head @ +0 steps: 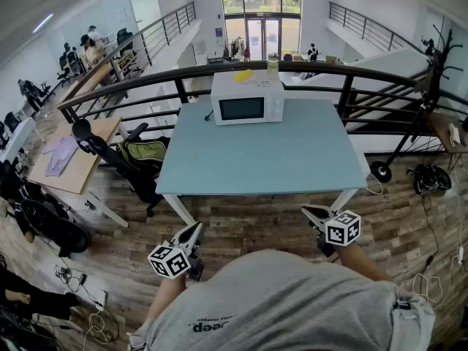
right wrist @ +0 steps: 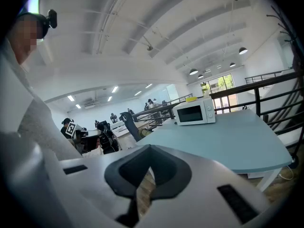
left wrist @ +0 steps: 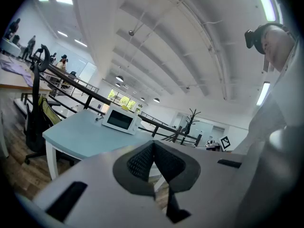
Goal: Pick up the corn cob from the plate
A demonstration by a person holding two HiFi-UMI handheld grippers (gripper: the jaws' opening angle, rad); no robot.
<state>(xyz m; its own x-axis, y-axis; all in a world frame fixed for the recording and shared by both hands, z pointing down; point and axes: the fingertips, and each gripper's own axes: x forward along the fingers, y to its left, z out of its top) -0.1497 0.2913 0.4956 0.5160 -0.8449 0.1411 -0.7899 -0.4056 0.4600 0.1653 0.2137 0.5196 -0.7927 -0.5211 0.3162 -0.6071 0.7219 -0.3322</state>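
Facing blue table (head: 263, 152) and microwave (head: 247, 98): left gripper (head: 194, 230), right gripper (head: 310, 212) both clenched, empty; shirt print (head: 212, 325) "deep".

The microwave (head: 247, 107) is white, the table (head: 278, 159) pale blue, the plank floor (head: 256, 221) brown, the railing (head: 344, 97) black.

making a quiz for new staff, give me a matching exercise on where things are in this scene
1 microwave
2 yellow item
3 purple cloth
4 left gripper

a on the wooden desk
b jaws shut, short of the table's near edge
c at the far edge of the blue table
d on top of the microwave

Pairs: 1-c, 2-d, 3-a, 4-b
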